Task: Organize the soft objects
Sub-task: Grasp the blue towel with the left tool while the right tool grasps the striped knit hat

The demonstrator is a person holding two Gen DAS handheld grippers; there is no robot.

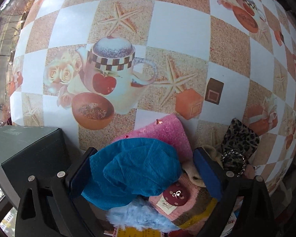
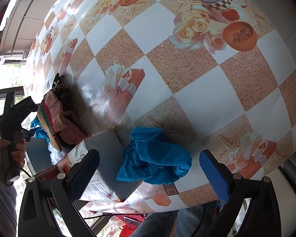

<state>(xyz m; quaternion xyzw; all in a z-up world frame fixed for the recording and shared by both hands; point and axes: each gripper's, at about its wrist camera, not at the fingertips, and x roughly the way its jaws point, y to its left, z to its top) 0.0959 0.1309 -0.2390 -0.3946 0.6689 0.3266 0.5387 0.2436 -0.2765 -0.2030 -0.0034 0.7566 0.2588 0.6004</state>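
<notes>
On your far left, in the left wrist view, a dark green cardboard box [image 1: 27,150] sits at the edge of the checkered tablecloth printed with teapots and starfish [image 1: 179,31]. Just beside it, your left gripper [image 1: 146,171] has its fingers spread wide over a heap of soft things, with a crumpled blue cloth [image 1: 136,169] lying between the pads; the pads do not appear to be squeezing it. Behind that cloth lies a pink foam sheet [image 1: 167,128], under it a fluffy light-blue piece [image 1: 138,217] and a pink knitted item with a dark red spotted button [image 1: 175,195]. Right of the gripper rests a leopard-print fabric bow with a beaded ring [image 1: 238,146]. In the right wrist view, your left hand [image 2: 7,154] grips its tool at the far left, next to the knitted pile. A second crumpled blue cloth [image 2: 154,158] lies partly on a flat grey cardboard box [image 2: 106,148], and your right gripper [image 2: 150,173] hangs over it, fingers wide apart and empty.
</notes>
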